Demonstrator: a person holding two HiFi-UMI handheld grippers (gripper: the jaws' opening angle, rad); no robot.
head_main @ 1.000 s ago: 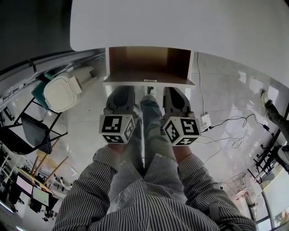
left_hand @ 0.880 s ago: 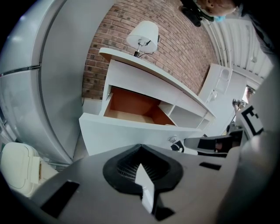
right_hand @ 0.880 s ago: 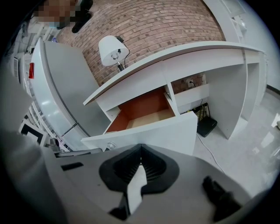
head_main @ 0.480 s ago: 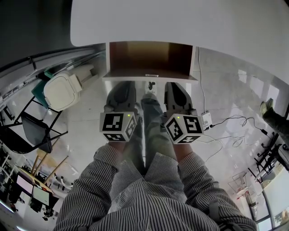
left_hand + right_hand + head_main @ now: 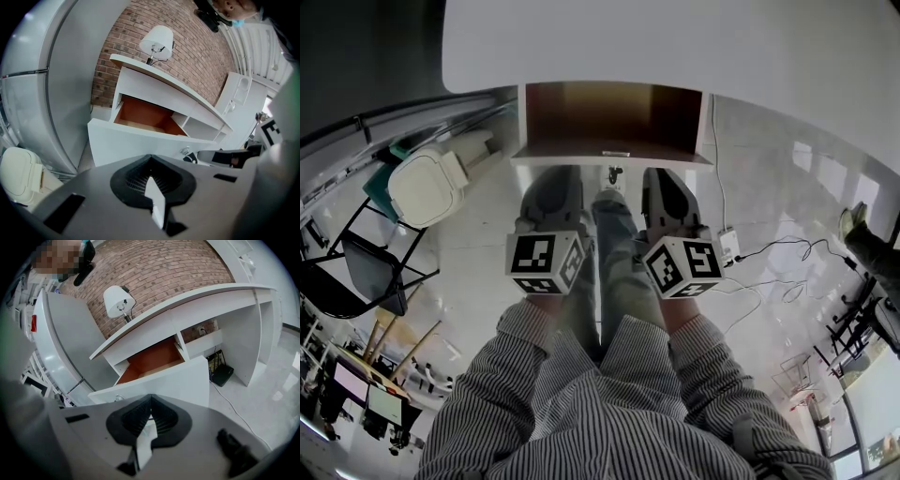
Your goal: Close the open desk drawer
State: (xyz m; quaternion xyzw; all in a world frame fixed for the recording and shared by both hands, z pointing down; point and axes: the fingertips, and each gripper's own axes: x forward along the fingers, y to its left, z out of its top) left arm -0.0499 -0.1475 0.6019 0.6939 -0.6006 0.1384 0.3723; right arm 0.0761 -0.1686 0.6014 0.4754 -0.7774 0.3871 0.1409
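You hold the left gripper [image 5: 151,164] and the right gripper [image 5: 150,405], both with jaws together and empty, near the front of the open white drawer with brown inside [image 5: 609,117] under the white desk [image 5: 694,42]. The pushing step seems about to begin. Next you should press evenly and straight in.

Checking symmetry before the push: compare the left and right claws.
Left claw sits left of the knob; right claw sits right of it. Left cube looks nearly square-on; right cube is turned corner-on. Both are shut, empty, facing the drawer front.
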